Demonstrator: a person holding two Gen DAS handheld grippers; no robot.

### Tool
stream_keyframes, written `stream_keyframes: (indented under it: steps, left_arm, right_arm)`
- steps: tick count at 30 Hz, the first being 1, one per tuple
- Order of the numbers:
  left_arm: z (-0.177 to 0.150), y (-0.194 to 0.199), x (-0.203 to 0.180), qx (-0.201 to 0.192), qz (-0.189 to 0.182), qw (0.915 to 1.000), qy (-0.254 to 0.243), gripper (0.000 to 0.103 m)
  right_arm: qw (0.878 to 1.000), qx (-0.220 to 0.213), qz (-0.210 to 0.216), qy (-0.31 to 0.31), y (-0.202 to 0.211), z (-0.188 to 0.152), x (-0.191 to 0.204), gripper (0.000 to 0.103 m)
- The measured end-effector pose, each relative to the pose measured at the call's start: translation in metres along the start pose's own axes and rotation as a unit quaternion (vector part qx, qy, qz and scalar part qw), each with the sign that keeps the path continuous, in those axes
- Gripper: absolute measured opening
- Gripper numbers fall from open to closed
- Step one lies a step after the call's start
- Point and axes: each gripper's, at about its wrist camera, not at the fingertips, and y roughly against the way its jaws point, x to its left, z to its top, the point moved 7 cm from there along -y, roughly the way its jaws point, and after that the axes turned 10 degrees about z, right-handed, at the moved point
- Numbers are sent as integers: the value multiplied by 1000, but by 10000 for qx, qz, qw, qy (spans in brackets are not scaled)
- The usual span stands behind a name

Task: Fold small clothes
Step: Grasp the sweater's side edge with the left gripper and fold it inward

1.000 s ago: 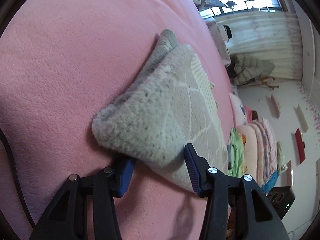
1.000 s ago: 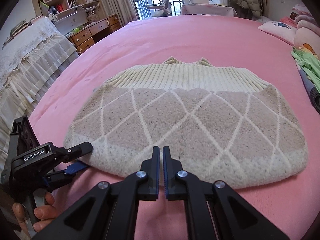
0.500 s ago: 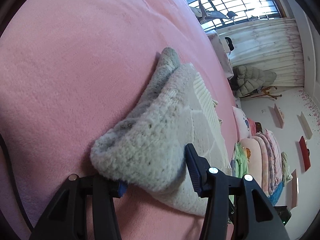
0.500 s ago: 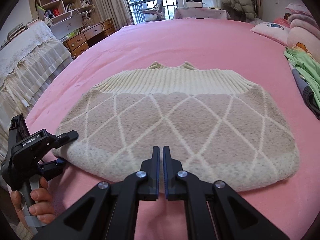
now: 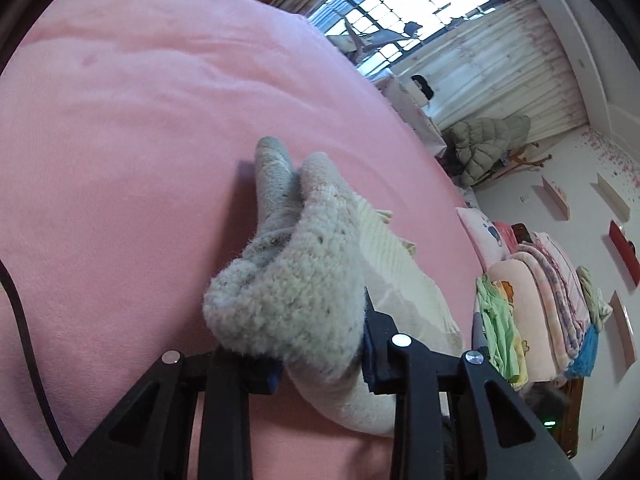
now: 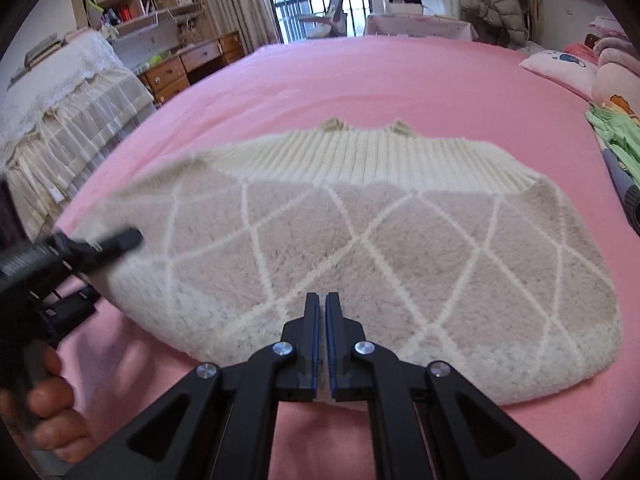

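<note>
A small beige knit sweater (image 6: 360, 240) with a white diamond pattern and a cream ribbed band lies flat on the pink bed (image 6: 400, 80). My left gripper (image 5: 320, 356) is shut on the sweater's left corner (image 5: 288, 304), which bunches up between its fingers and lifts off the bed. The left gripper also shows in the right wrist view (image 6: 96, 268), blurred, at the sweater's left edge. My right gripper (image 6: 322, 308) is shut and empty, hovering just above the sweater's near hem at its middle.
A pile of folded clothes and blankets (image 5: 536, 300) sits at the bed's right side, with a pillow (image 6: 560, 64) beyond. A lace-covered table (image 6: 60, 92) and wooden drawers (image 6: 192, 68) stand left of the bed.
My left gripper has closed on the sweater's left corner and raised it, bunching the knit. My right gripper stayed shut and moved slightly forward over the hem.
</note>
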Motion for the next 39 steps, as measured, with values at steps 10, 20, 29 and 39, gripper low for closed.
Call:
stream_keyframes:
  steps: [10, 20, 29, 39]
  left_arm:
    - [5, 22, -55, -248, -313, 9977, -555, 27]
    - [-9, 30, -106, -416, -350, 9915, -1185, 27]
    - [-42, 30, -170, -375, -511, 9775, -2013, 27]
    - [-115, -10, -238, 238, -682, 9597, -2717, 27]
  right_arm:
    - [9975, -193, 409, -537, 3, -12, -18, 2]
    - [9900, -228, 890, -1072, 2, -13, -34, 1]
    - [9712, -136, 1670, -1692, 4, -16, -57, 0]
    - [9757, -192, 1094, -1887, 61, -45, -118, 0]
